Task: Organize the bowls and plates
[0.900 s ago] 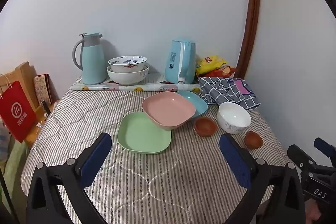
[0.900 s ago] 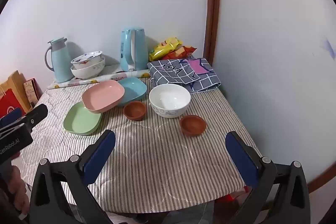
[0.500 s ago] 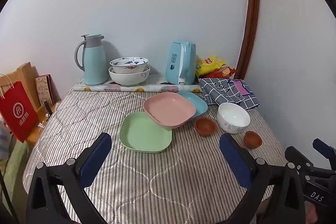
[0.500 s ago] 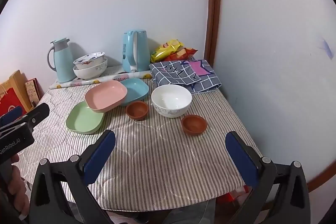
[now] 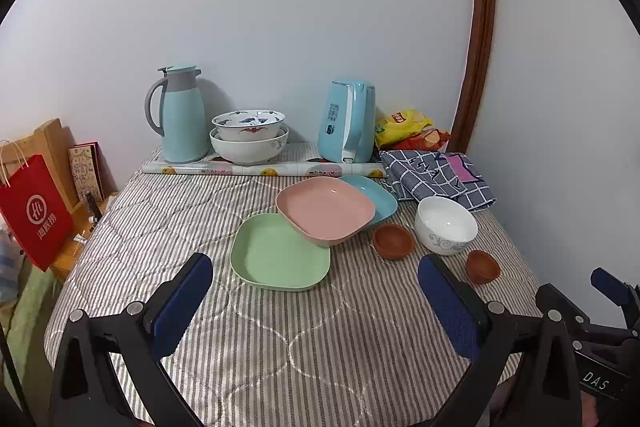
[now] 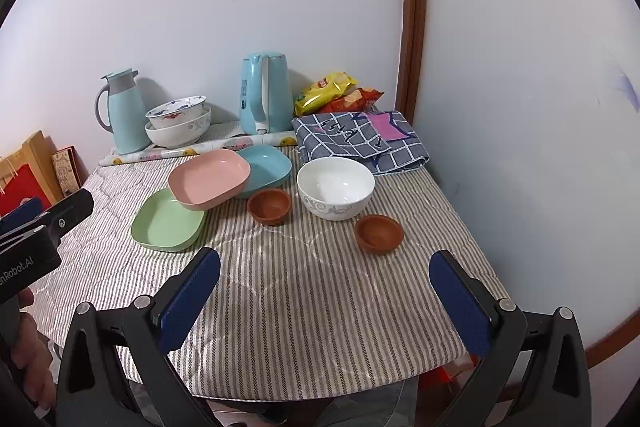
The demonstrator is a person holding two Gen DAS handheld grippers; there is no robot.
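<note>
With both tongs spread wide and holding nothing, you're at the approach step; no dish is gripped yet. Left gripper [image 5: 316, 287] sits at the bottom of its frame, the green plate [image 5: 280, 253] just above the gap between its fingers. Right gripper [image 6: 324, 285] frames bare striped cloth [image 6: 320, 307]. Pink plate [image 5: 326, 209] lies tilted across the green plate and blue plate [image 5: 374, 195], centre frame. White bowl [image 6: 336, 187] is mid-frame, one brown bowl [image 6: 269, 206] to its left, another [image 6: 378, 233] to its lower right. Next, likely: lift pink clear first, gripping the rim edge-on, then stack the plates and nest the brown bowls.
</note>
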